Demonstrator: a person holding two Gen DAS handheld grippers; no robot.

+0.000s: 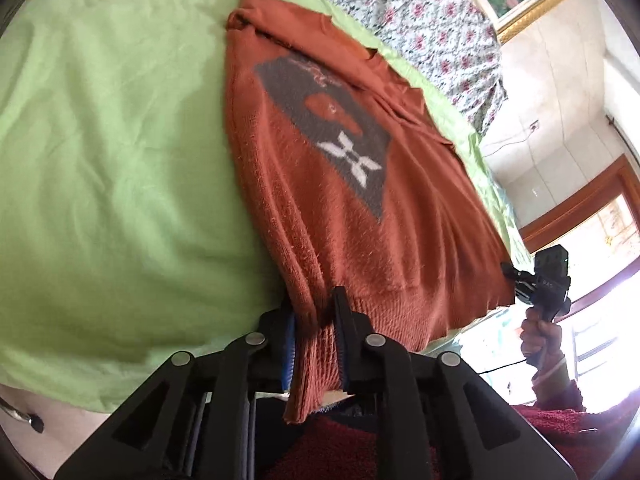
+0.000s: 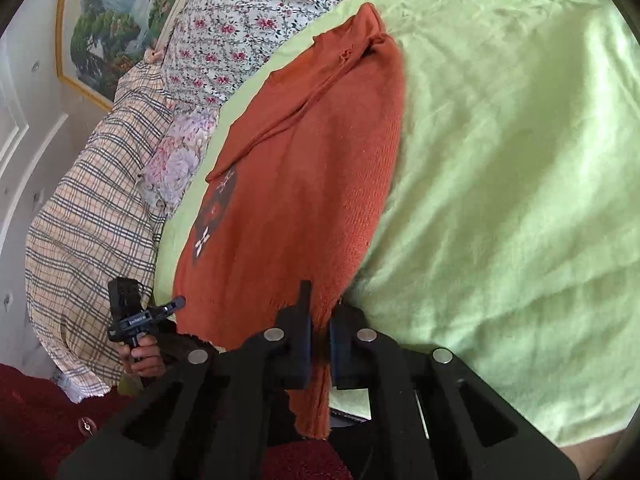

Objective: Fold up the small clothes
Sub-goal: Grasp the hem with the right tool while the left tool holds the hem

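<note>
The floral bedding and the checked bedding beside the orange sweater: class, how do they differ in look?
The floral bedding is white with small pink flowers; the checked bedding is cream with dark crossing stripes. The floral bedding lies by the orange sweater collar end; the checked bedding lies nearer the hem. Both border the green sheet.

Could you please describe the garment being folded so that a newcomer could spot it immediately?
On the lime-green bedsheet lies a rust-orange knitted sweater, its ribbed hem pinched by both tools. Unlike the floral and plaid bedding beside it, it has a grey patch with a white cross-shaped motif.
</note>
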